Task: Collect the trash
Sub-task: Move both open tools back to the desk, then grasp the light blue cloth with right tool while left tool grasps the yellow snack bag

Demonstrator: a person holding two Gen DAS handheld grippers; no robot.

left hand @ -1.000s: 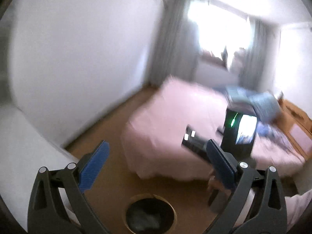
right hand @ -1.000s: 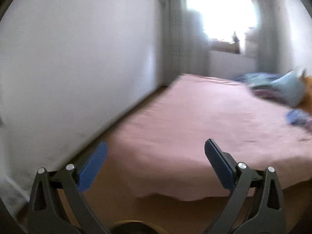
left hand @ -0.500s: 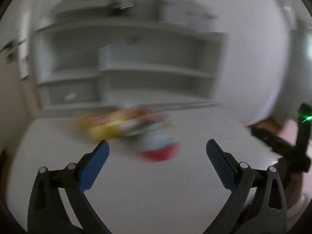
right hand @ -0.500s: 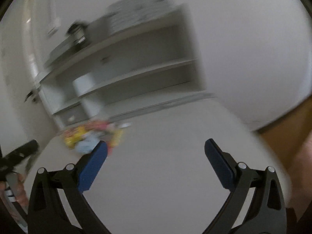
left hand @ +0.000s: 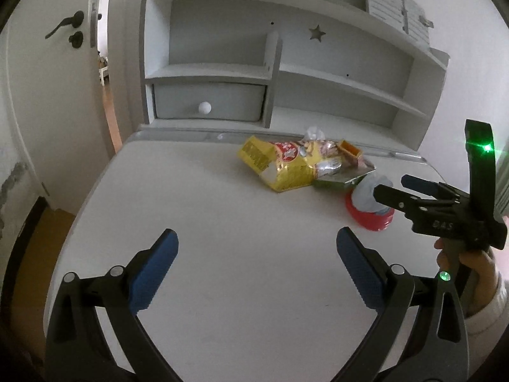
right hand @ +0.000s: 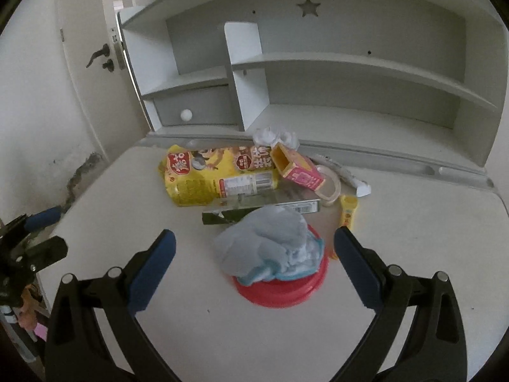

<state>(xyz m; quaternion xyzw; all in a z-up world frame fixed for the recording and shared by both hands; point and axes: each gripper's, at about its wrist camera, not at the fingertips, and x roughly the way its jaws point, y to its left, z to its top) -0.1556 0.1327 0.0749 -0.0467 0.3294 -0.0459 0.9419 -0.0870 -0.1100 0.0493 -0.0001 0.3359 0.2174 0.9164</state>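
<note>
With both the right hand-held gripper [right hand: 254, 254] and the left hand-held gripper [left hand: 256, 254] released, the loose tissue [right hand: 267, 248] ahead may slide off the red lid [right hand: 283, 289] if grabbed carelessly.

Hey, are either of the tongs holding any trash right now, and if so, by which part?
Nothing is held. The left tongs are open over bare desk, and the right tongs are open, facing the blue crumpled tissue on the red lid without touching it.

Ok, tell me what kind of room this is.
Probably a child's bedroom or study: a white desk with a shelf hutch bearing a star cutout, beside a door. Snack wrappers litter the desk.
</note>
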